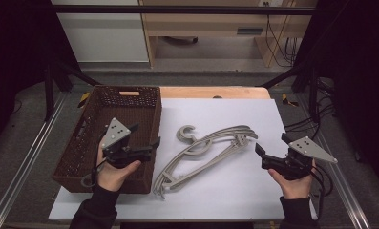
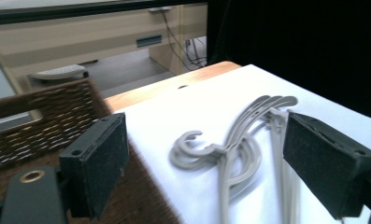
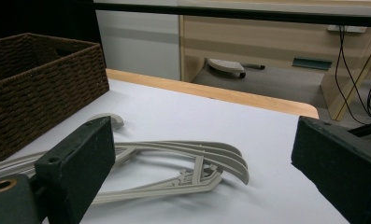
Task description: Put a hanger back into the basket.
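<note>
Several grey plastic hangers (image 1: 206, 150) lie stacked on a white sheet (image 1: 225, 191), hooks pointing toward the far left. A brown wicker basket (image 1: 75, 143) stands left of them. My left gripper (image 1: 145, 135) hovers over the basket's right wall, open and holding nothing, and points toward the hangers. My right gripper (image 1: 271, 144) hangs open to the right of the hangers, above the sheet. In the left gripper view the hangers (image 2: 234, 149) lie beyond the wide-apart jaws, with the basket (image 2: 43, 116) on the left. The right gripper view shows the hangers (image 3: 183, 161) and the basket (image 3: 43, 88).
The sheet covers a wooden table whose far edge (image 1: 211, 92) shows bare. Metal frame rails (image 1: 25, 162) run along both sides. Beyond the table stand a light wooden desk (image 1: 206, 24) and hanging cables (image 1: 278, 43).
</note>
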